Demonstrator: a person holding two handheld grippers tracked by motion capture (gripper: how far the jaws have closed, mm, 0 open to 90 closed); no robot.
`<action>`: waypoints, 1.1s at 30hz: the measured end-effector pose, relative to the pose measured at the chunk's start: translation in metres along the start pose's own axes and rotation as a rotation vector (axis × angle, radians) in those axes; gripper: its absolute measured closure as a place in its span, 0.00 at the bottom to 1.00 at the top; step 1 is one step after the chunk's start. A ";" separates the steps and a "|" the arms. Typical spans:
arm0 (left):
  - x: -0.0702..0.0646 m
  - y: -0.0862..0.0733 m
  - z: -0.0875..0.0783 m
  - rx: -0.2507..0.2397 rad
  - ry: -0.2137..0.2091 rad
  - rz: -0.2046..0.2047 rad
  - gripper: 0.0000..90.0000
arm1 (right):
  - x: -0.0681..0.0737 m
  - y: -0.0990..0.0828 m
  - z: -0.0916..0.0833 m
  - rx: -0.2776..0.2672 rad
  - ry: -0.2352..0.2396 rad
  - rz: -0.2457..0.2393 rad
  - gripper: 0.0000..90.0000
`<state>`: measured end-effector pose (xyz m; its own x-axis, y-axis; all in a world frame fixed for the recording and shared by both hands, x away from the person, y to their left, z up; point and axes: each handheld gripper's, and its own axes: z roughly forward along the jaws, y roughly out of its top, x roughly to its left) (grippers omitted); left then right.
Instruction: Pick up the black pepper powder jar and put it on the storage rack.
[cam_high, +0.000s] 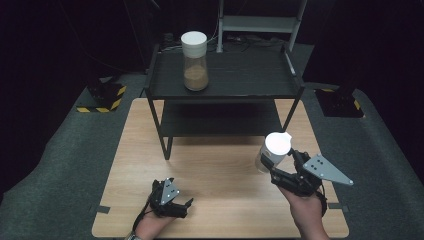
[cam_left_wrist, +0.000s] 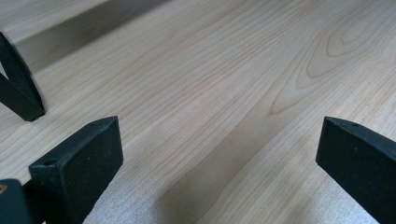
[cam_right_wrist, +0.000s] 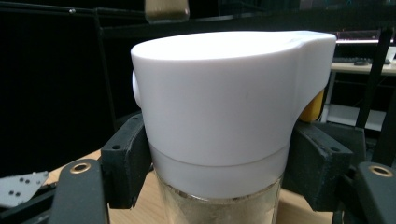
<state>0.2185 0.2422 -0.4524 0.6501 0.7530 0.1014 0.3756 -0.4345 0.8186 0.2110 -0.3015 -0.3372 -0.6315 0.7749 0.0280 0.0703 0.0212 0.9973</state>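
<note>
A clear jar with a white lid (cam_high: 274, 150) is held off the table at the right, slightly tilted, with my right gripper (cam_high: 272, 167) shut on it just under the lid. In the right gripper view the white lid (cam_right_wrist: 224, 102) looms large between both black pads (cam_right_wrist: 126, 163), and pale powder shows in the glass below. A second jar with a white lid (cam_high: 194, 61), holding brown powder, stands upright on the top of the black shelf (cam_high: 250, 75). My left gripper (cam_high: 186, 205) rests low on the wooden table (cam_high: 220, 175) at the front left, open, with bare wood between its jaws.
The black two-level shelf stands at the table's far side, its legs (cam_high: 168, 147) on the wood; one leg (cam_left_wrist: 18, 88) shows in the left gripper view. Grey carpet surrounds the table. Black stands with yellow-black tape (cam_high: 102, 97) sit on the floor at both sides.
</note>
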 end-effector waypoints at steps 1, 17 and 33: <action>0.000 0.000 0.000 -0.002 0.000 -0.003 0.01 | 0.000 0.005 0.001 -0.004 0.000 -0.008 0.32; 0.002 -0.001 -0.001 -0.006 -0.008 -0.003 0.01 | 0.000 0.043 0.013 -0.063 0.001 -0.019 0.32; 0.004 -0.003 -0.001 -0.014 -0.017 -0.008 0.01 | 0.000 0.079 0.029 -0.106 -0.018 -0.039 0.32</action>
<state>0.2188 0.2468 -0.4535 0.6586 0.7477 0.0849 0.3717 -0.4214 0.8272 0.2390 -0.2816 -0.2603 -0.6181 0.7860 -0.0114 -0.0372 -0.0148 0.9992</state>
